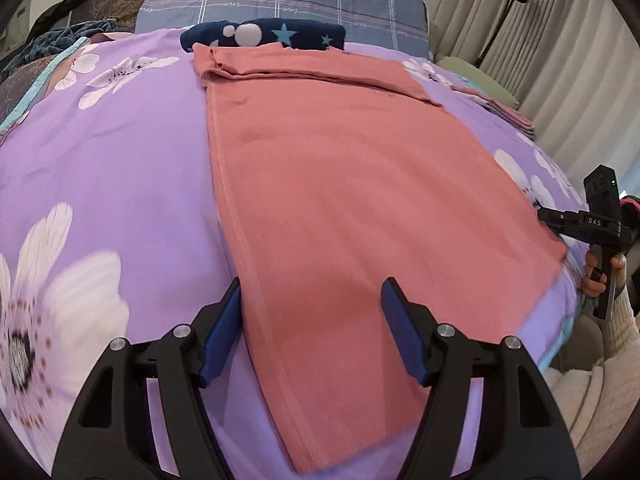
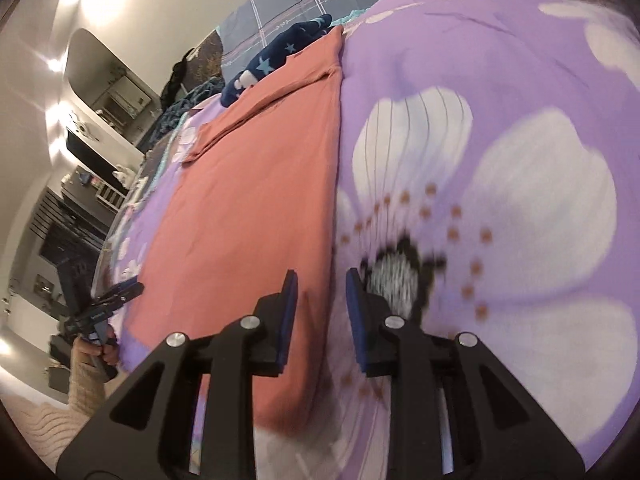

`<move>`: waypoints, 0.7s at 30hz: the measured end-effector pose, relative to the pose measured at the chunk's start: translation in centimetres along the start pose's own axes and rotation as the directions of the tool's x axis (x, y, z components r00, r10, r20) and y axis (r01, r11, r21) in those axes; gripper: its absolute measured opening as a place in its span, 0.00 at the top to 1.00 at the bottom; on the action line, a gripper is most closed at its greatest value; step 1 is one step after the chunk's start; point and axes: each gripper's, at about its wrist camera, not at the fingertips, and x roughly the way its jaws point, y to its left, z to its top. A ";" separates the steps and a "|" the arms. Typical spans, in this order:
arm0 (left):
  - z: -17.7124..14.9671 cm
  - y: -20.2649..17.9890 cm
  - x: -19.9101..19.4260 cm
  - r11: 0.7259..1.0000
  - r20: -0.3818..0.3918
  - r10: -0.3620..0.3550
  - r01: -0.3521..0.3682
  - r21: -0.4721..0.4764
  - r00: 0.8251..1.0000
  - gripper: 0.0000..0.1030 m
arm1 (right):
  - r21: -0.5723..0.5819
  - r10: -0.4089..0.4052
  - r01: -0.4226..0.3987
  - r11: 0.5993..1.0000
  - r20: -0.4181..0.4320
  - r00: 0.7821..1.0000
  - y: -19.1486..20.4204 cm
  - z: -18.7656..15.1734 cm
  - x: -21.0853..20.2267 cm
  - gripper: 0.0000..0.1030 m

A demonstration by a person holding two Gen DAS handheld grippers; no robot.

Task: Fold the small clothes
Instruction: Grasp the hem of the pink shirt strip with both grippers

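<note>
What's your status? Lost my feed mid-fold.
Left gripper open over pink garment near edge. Right gripper open, empty, at its right edge. Garment flat on purple bedspread. Nothing blocking.

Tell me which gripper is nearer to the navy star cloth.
Neither is clearly nearer. The left gripper and the right gripper are both at the near end of the pink garment; the star cloth lies at its far end.
</note>
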 end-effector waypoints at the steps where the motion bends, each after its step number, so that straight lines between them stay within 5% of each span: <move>1: -0.4 -0.1 -0.3 1.000 0.000 -0.008 0.008 -0.007 1.000 0.34 | 0.015 0.020 -0.020 1.000 -0.002 1.000 -0.1 -0.5 -0.3 0.72; 10: -1.3 -0.2 -0.5 0.994 0.031 -0.085 0.087 -0.069 0.996 0.34 | -0.029 0.070 -0.071 0.997 -0.023 0.997 1.8 -1.6 -0.3 0.44; 21: -2.6 -0.7 -1.3 0.995 0.035 -0.083 0.085 -0.047 0.996 0.34 | -0.033 0.094 -0.097 0.995 -0.077 0.993 1.7 -2.6 -0.9 0.60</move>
